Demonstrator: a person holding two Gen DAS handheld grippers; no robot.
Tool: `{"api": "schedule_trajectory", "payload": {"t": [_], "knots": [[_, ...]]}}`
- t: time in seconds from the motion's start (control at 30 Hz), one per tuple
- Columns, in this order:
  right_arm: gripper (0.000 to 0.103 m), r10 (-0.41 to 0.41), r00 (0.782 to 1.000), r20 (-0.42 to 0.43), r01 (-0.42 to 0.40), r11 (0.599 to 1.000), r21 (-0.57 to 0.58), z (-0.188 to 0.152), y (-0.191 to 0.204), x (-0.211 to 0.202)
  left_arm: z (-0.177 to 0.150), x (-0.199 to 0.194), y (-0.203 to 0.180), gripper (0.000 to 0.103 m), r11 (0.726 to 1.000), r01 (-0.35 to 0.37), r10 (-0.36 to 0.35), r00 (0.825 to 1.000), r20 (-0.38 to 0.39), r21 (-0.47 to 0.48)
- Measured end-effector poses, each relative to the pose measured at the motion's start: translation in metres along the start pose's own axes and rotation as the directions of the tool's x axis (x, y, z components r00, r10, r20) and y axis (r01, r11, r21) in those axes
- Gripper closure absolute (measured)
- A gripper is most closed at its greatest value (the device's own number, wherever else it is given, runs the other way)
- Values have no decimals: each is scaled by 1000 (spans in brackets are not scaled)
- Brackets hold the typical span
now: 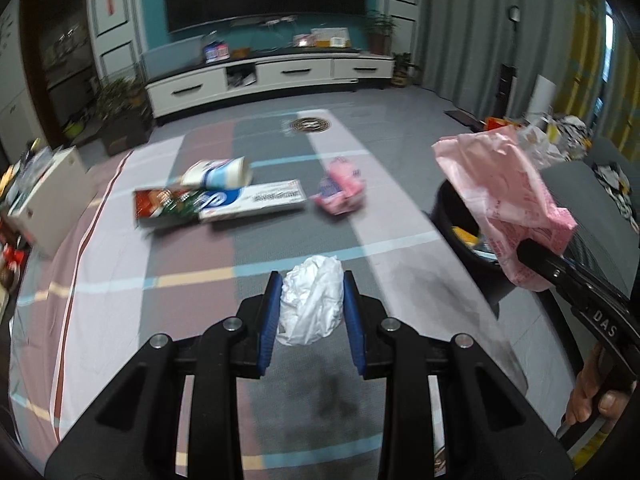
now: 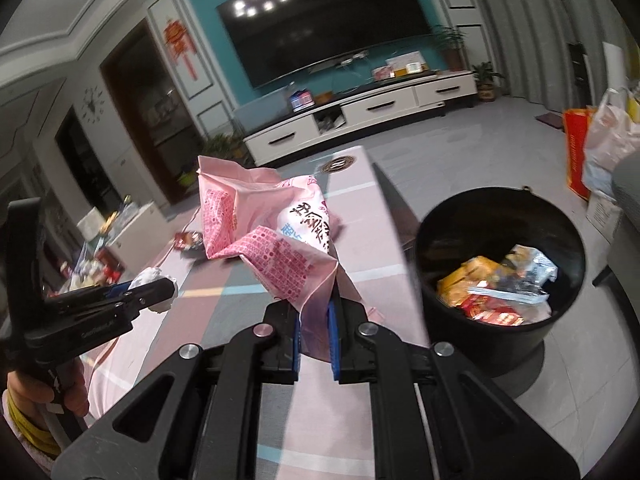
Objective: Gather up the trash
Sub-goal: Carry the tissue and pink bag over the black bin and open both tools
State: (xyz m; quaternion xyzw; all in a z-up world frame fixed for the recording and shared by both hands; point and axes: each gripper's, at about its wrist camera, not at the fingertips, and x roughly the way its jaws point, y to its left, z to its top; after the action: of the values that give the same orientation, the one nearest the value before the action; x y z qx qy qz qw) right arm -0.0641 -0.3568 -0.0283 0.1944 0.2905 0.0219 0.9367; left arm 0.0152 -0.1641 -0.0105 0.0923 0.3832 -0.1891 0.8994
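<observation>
"DAS" readable on right gripper (image 1: 532,258) body; red print and large dark Chinese characters on pink wrapper (image 2: 264,232), not legible. Wrapper crumpled, glossy, long axis rising up and far-left from narrowly closed blue pads (image 2: 333,344), near black bin (image 2: 500,332) of packaging at right. Left gripper (image 1: 310,300) partly closed on crumpled white tissue (image 1: 312,300) above striped cloth (image 1: 120,280). Farther off on cloth: paper cup (image 1: 218,172) lying sideways, flat box (image 1: 256,200), small pink packet (image 1: 340,192).

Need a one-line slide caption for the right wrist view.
Right gripper holds a pink wrapper beside the black bin; left gripper holds crumpled tissue.
</observation>
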Motion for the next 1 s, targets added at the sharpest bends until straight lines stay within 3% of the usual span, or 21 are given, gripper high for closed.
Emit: {"api": "schedule_trajectory", "payload": {"t": [0.47, 1.0], "knots": [[91, -128, 990, 54, 119, 981, 151, 0, -68, -26, 29, 20, -90, 72, 978, 67, -74, 997, 32, 197], [91, -203, 978, 52, 185, 952, 243, 6, -114, -21, 55, 67, -176, 71, 940, 136, -146, 989, 8, 314]]}}
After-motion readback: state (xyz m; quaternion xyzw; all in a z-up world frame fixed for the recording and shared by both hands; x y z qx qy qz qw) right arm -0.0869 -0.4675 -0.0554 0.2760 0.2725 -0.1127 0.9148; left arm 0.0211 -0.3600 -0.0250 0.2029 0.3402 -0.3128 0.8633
